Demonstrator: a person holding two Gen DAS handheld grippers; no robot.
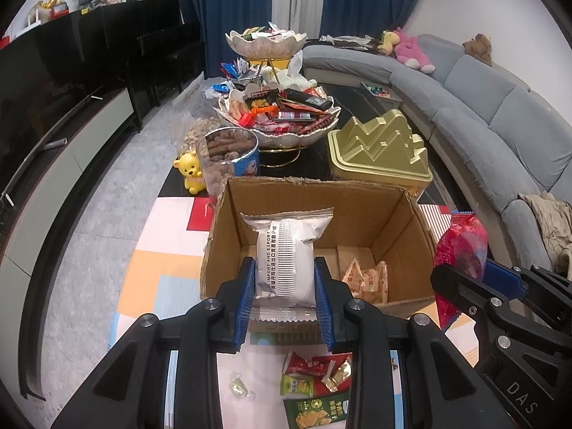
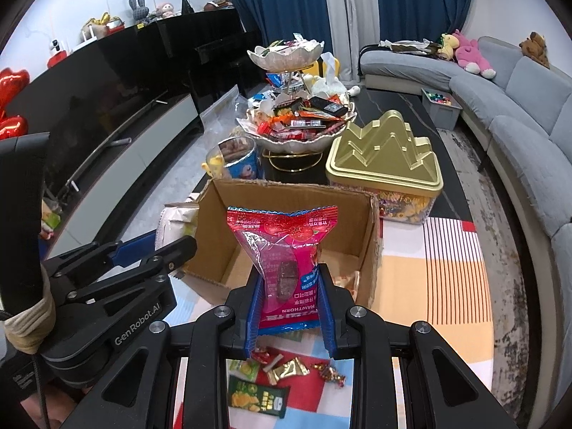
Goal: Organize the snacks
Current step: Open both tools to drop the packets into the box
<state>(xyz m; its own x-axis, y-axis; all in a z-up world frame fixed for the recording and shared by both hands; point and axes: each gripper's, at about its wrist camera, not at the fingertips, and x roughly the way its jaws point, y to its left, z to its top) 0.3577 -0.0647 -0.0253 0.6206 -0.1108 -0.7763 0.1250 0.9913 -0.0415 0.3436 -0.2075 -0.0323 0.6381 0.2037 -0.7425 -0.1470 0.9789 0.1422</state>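
My left gripper (image 1: 285,279) is shut on a white snack packet (image 1: 285,250) and holds it upright over the near edge of an open cardboard box (image 1: 393,211). Orange-and-white packets (image 1: 368,280) lie inside the box. My right gripper (image 2: 289,286) is shut on a red hawthorn snack packet (image 2: 286,250), held upright just before the box (image 2: 361,221). The red packet also shows in the left wrist view (image 1: 463,246), right of the box. The left gripper shows at the left of the right wrist view (image 2: 153,250). Loose small snacks (image 1: 314,375) (image 2: 286,368) lie on the mat below both grippers.
Behind the box stand a tub of brown snacks (image 1: 228,153), a two-tier dish piled with sweets (image 1: 282,114), a gold mountain-shaped tin (image 1: 379,150) and a yellow bear toy (image 1: 189,175). A grey sofa (image 1: 500,107) runs along the right, a black TV cabinet (image 1: 71,89) along the left.
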